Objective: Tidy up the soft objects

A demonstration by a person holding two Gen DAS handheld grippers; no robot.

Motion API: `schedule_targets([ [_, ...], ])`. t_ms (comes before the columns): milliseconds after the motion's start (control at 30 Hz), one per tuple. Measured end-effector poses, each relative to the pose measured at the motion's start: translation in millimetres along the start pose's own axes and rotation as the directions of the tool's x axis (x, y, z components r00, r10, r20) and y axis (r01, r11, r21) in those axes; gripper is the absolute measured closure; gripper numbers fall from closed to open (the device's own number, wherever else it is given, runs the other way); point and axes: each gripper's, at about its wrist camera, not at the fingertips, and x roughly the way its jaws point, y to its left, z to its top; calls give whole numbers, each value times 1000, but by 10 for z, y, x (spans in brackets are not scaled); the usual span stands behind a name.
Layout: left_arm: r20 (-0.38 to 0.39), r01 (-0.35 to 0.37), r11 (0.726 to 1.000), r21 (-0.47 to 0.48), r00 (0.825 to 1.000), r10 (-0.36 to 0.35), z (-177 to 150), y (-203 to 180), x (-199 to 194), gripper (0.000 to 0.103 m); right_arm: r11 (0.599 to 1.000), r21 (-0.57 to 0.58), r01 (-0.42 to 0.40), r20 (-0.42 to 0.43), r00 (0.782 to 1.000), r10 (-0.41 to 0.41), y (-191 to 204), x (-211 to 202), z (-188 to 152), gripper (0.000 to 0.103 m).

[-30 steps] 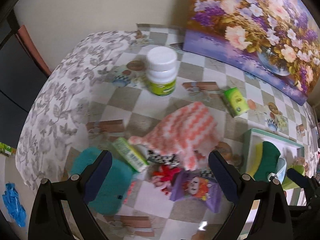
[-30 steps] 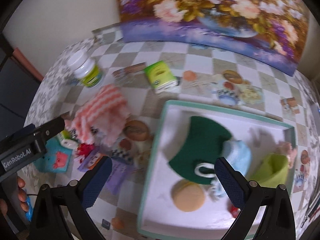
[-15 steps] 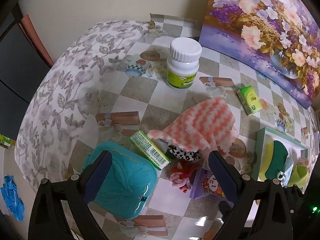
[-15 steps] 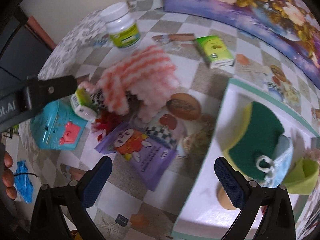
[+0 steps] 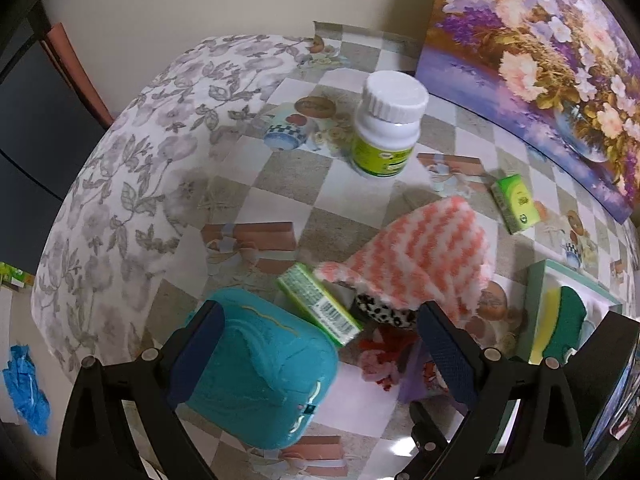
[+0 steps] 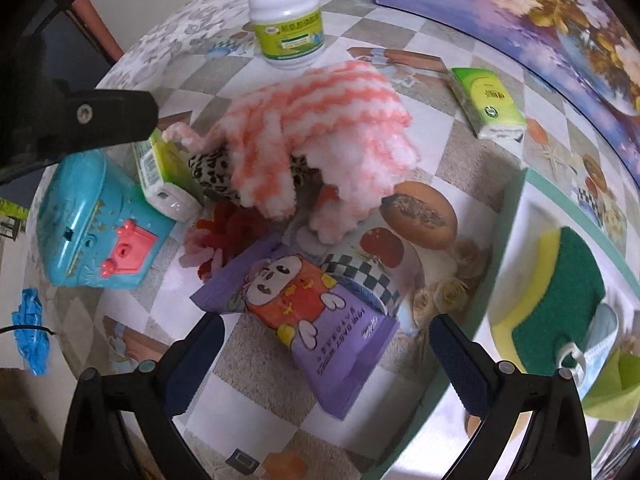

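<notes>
A fluffy pink-and-white striped cloth (image 6: 320, 128) (image 5: 420, 252) lies heaped over a leopard-print piece (image 6: 212, 170) in the table's middle. A red and pink scrunchie (image 6: 218, 236) (image 5: 384, 356) sits just below it, next to a purple snack pouch (image 6: 316, 320). My right gripper (image 6: 326, 364) hovers open over the pouch. My left gripper (image 5: 320, 352) is open above the teal case (image 5: 256, 372) and a green box (image 5: 320, 304). A tray (image 6: 516, 200) at the right holds a green-and-yellow sponge (image 6: 560, 292), a pale blue mask (image 6: 596, 344) and a lime cloth (image 6: 616, 388).
A white pill bottle (image 5: 388, 120) stands at the back, a green tissue pack (image 6: 486, 100) lies to its right, and a flower painting (image 5: 540, 48) leans on the wall. The table's left edge drops off, with a blue glove (image 5: 26, 388) on the floor.
The right gripper has swung left from over the tray to above the purple pouch and striped cloth. The left gripper has drawn back and left, over the teal case.
</notes>
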Motion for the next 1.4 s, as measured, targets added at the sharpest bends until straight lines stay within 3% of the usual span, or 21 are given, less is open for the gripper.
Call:
schedule_targets([
  [200,-4,-26,1000,-10,1000,26,23,59,38,6,999,-36,-19,29,999,20,79,88,66,0],
  [367,-5,-31,999,-17,1000,31,34,76,50,6,998,-60,5,37,999,-3,102,121,42,16],
  [700,-4,-35,999,6,999,35,44,-4,60,6,999,-32,-24,71,997,26,-85,38,-39,36],
  [833,0,-35,999,7,999,35,46,-15,54,6,999,-16,-38,89,995,39,-108,-7,-49,53],
  [1033,6,-27,1000,0,1000,27,63,-20,49,6,999,5,-53,96,994,52,-176,-42,-25,58],
  [1400,33,-4,1000,5,999,4,102,-94,-12,6,995,61,-80,123,990,72,-331,-212,-18,59],
])
